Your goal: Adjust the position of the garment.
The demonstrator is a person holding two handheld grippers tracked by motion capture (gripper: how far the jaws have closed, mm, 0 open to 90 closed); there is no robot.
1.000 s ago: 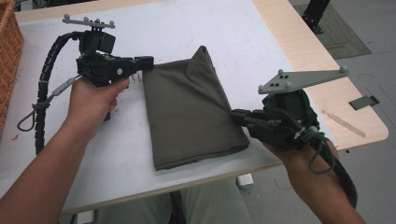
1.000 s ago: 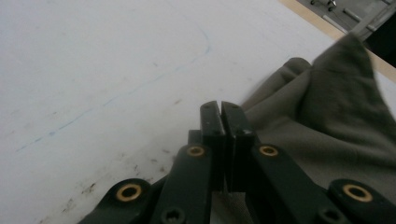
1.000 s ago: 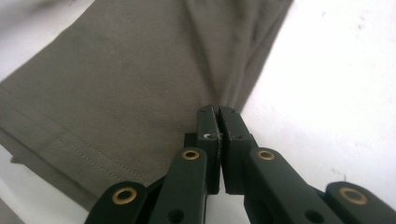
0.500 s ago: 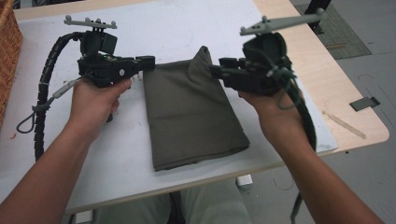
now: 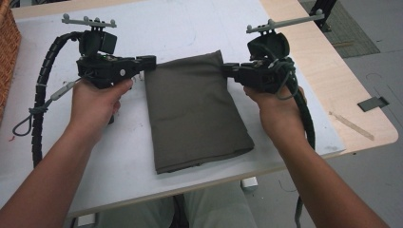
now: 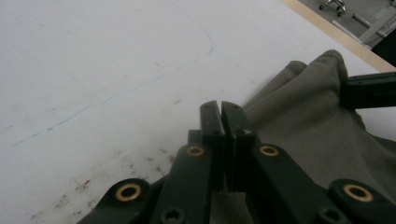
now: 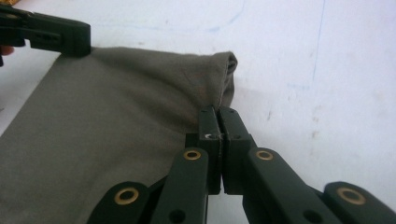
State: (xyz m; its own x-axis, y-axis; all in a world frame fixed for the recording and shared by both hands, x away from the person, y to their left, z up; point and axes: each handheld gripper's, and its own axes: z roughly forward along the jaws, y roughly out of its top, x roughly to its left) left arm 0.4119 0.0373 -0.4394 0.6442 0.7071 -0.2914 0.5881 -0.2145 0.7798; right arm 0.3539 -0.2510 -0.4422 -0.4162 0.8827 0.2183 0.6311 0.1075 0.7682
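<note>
Folded olive-grey cloth [image 5: 195,111] lies flat on the white bench [image 5: 190,28], roughly central, long axis running away from you, near edge close to the bench's front rim. Top surface smooth; far right corner bunches into a small raised fold, clear in the right gripper view [image 7: 140,116].

Your left tool [image 5: 151,62] sits at the cloth's far left corner, pointing inward across the bench. Jaws are pressed together. In the left gripper view [image 6: 223,108] the tips meet just at the cloth's edge [image 6: 308,121]; whether any fabric is pinched between them cannot be told, since the tips cover that spot.

Your right tool [image 5: 227,70] sits at the far right corner, pointing inward toward the left one. Its jaws have just been closing and now stand together. In the right gripper view [image 7: 219,112] the tips lie against the bunched corner of the cloth, fabric rising right above them; a pinch looks likely but the contact line is hidden by the jaws.

Both tools face each other across the cloth's far edge, well apart, with the width of the cloth between them. Each hand [image 5: 97,107] grips its handle from below; right hand [image 5: 275,111] likewise. Cables trail from both tools. A wicker basket [image 5: 7,52] stands at the bench's left edge.
</note>
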